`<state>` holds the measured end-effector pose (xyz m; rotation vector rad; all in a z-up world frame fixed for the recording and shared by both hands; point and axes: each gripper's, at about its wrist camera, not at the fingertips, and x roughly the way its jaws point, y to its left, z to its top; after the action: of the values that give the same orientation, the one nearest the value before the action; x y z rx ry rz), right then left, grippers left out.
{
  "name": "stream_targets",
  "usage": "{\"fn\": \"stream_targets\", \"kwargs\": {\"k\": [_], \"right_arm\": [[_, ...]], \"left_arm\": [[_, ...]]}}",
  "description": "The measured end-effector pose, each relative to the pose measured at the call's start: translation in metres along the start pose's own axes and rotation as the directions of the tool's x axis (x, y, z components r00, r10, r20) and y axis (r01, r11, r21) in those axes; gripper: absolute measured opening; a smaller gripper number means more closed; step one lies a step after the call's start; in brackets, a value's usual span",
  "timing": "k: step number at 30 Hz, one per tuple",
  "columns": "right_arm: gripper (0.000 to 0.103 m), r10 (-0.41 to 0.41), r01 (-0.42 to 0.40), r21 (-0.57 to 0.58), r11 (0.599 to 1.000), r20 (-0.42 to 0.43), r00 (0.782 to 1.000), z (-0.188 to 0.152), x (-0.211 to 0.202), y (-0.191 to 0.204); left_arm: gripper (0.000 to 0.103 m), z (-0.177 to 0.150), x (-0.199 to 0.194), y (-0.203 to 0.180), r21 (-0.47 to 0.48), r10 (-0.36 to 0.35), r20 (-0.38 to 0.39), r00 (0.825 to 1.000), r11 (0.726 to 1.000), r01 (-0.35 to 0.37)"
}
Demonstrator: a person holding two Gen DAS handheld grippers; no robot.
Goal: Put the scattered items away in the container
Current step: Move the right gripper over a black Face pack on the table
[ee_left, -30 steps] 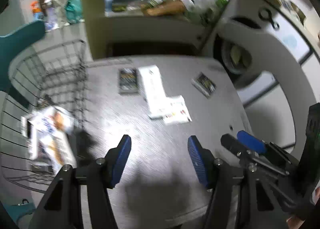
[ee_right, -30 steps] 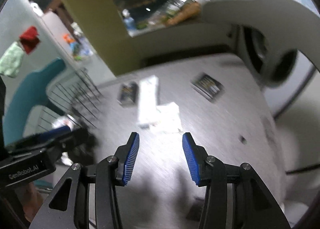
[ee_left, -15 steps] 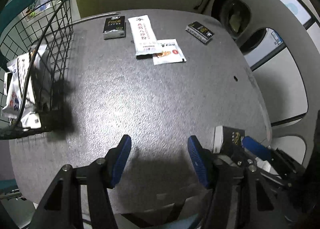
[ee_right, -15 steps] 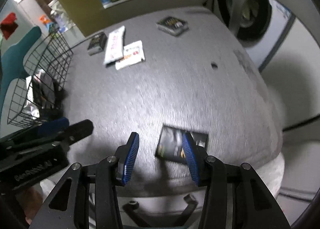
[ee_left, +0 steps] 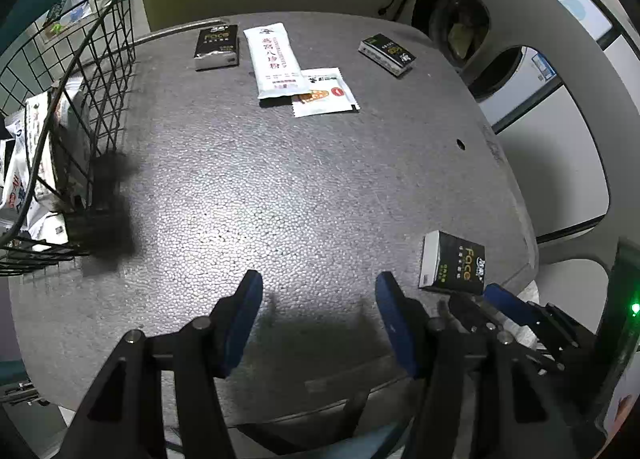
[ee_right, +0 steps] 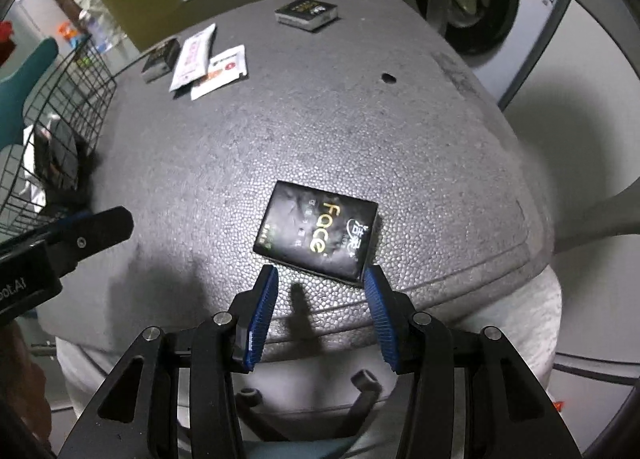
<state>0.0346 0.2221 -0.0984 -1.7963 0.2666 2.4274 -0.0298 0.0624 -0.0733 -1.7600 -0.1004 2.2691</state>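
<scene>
Right gripper (ee_right: 320,279) jaws apart just short of black Face pack (ee_right: 316,237) — left gripper (ee_left: 318,287) likewise agape.

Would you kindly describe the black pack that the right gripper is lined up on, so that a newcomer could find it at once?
Start at the grey foam table and go to its near edge, far from the wire basket. There a black tissue pack lies flat, just ahead of the open right gripper. Unlike the other black packs at the far side, it lies alone, gold "Face" lettering up.

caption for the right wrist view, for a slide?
Open right gripper poised just short of a black Face tissue pack near the table edge; wire basket far left.
</scene>
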Motion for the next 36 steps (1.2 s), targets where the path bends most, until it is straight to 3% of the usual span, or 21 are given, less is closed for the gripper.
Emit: {"fn": "stream_targets", "kwargs": {"k": [6,14,21,25,31,36], "right_arm": [[0.045,0.049,-0.049,0.009,0.999,0.0,0.999,0.009,0.017,0.002],[0.045,0.13,-0.128,-0.046,0.991,0.039,0.991,0.045,0.034,0.039],[0.045,0.121,-0.11,-0.11,0.988,0.097,0.988,0.061,0.026,0.045],[0.045,0.111,-0.089,-0.205,0.975,0.099,0.989,0.068,0.029,0.049],[0.059,0.151,-0.12,-0.306,0.945,0.081,0.985,0.08,0.041,0.062],[0.06,0.203,-0.17,-0.346,0.923,0.063,0.977,0.086,0.048,0.074]], "left_arm": [[0.064,0.001,0.002,0.006,-0.011,0.003,-0.001,1.0,1.0,-0.003],[0.064,0.008,0.009,0.021,-0.04,0.018,-0.003,1.0,0.999,-0.018],[0.064,0.011,0.013,0.035,-0.067,0.013,-0.004,1.0,0.998,-0.013],[0.064,0.01,0.016,0.04,-0.072,0.009,-0.011,1.0,0.997,-0.01],[0.064,0.009,0.014,0.047,-0.081,0.011,-0.011,1.0,0.997,-0.012],[0.064,0.009,0.011,0.053,-0.092,0.013,-0.005,1.0,0.996,-0.013]]}}
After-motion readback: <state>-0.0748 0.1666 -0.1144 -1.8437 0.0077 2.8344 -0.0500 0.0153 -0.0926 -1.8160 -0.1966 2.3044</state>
